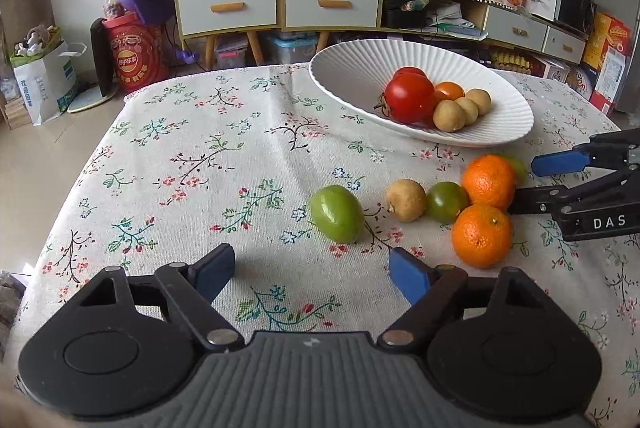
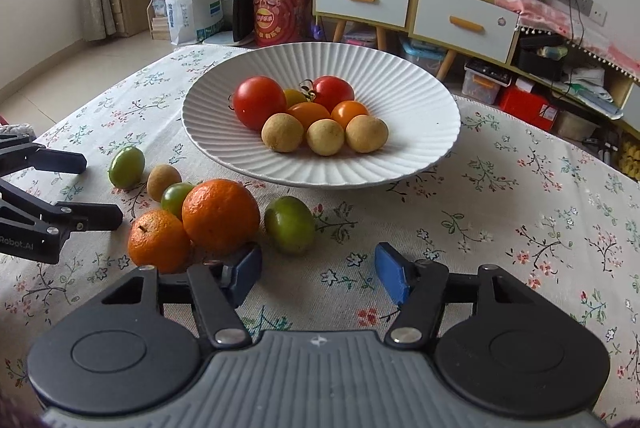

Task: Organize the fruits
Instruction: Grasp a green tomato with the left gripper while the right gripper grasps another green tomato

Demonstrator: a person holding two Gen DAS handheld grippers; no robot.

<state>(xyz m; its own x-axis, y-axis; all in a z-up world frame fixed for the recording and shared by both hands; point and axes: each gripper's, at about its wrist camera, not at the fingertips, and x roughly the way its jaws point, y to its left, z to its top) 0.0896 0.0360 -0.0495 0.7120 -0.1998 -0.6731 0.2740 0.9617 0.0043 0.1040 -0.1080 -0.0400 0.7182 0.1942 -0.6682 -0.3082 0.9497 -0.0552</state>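
A white ribbed plate (image 1: 344, 68) (image 2: 416, 148) holds red tomatoes (image 2: 259, 102), small orange tomatoes and three tan longans (image 2: 325, 137). On the floral cloth lie two oranges (image 1: 482, 235) (image 2: 221, 214), a green tomato (image 1: 446, 201), a loose longan (image 1: 405, 199) and two green fruits (image 1: 337, 213) (image 2: 289, 224). My left gripper (image 1: 312, 270) is open and empty, just short of the green fruit. My right gripper (image 2: 318, 270) is open and empty, close to the other green fruit; in the left wrist view it (image 1: 524, 184) reaches in beside the far orange.
The table's far edge (image 1: 208, 76) drops to a tiled floor. Behind stand a drawer cabinet (image 1: 276, 0), a red snack drum (image 1: 134, 48), a paper bag (image 1: 44, 84) and low shelves with clutter (image 2: 560, 76).
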